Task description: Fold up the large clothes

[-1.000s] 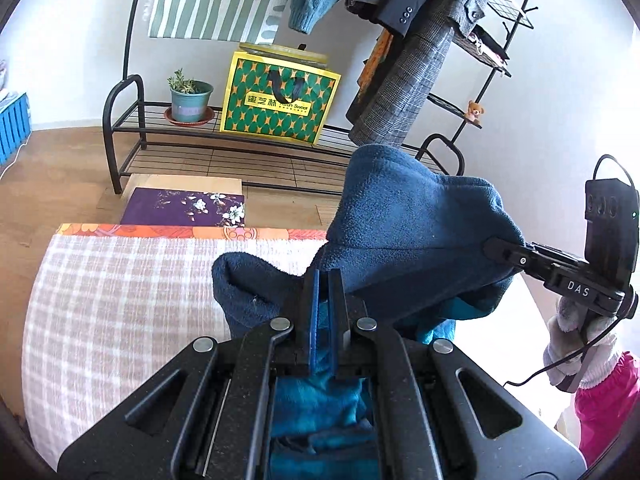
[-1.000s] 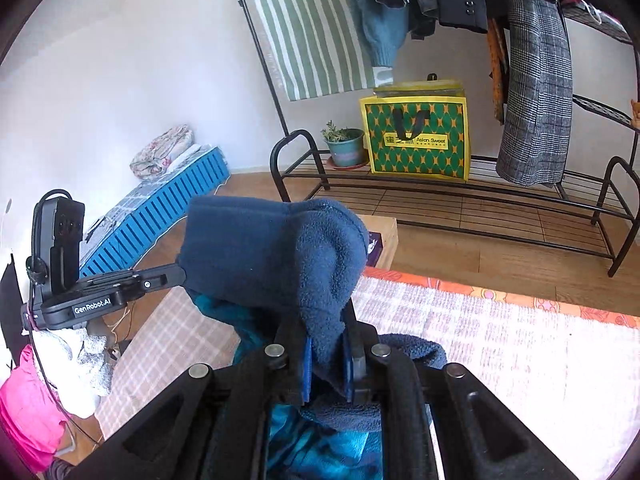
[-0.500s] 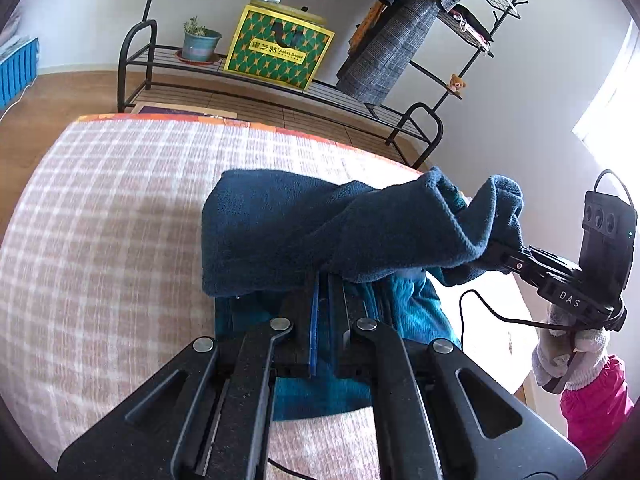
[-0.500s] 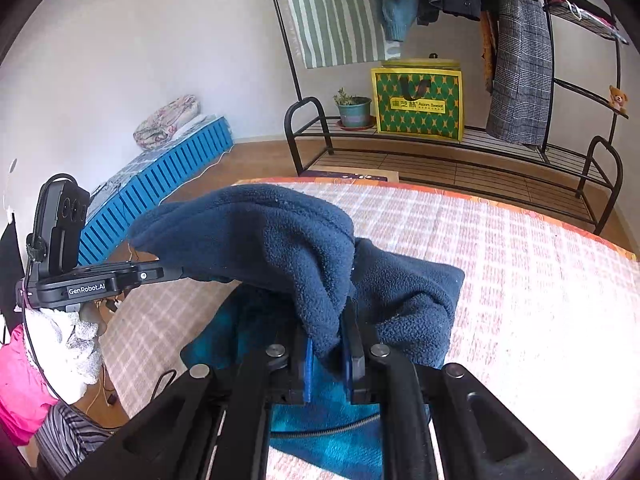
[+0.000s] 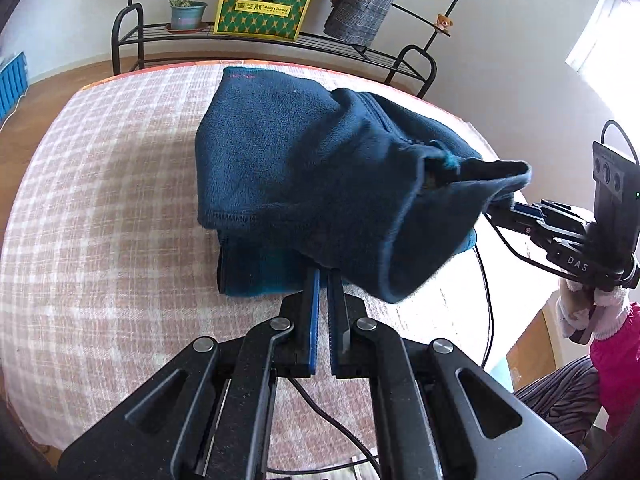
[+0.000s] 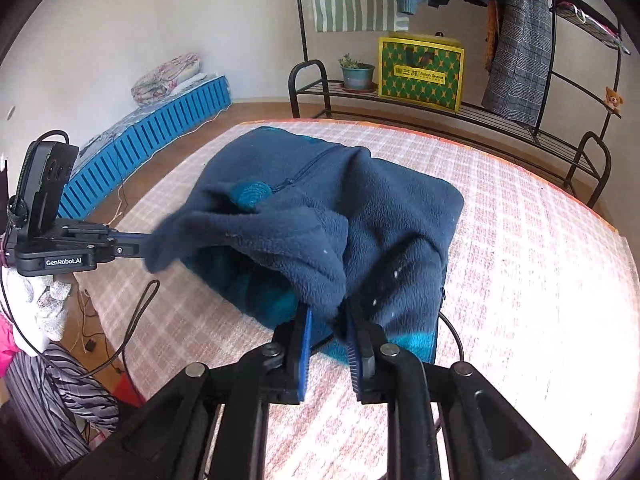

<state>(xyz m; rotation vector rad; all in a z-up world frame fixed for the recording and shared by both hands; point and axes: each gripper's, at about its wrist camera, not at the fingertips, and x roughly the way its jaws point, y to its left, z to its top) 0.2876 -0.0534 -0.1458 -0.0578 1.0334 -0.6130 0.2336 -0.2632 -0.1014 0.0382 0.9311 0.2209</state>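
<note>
Navy fleece garment (image 5: 304, 160) draped over checked bedcover (image 5: 100, 208); hem pinched in closed left gripper (image 5: 324, 276); right gripper (image 6: 326, 312) just been opening, fabric loosely between jaws.

1 dark blue fleece garment (image 5: 304, 160) lies on 1 pink-checked bed (image 5: 100, 208). 2 black claws: left claw (image 5: 323, 276), right claw (image 6: 326, 320). 1 green-and-yellow patterned bag (image 6: 420, 70), 1 potted plant (image 6: 356, 72), 1 small teddy bear (image 6: 614, 98).
</note>
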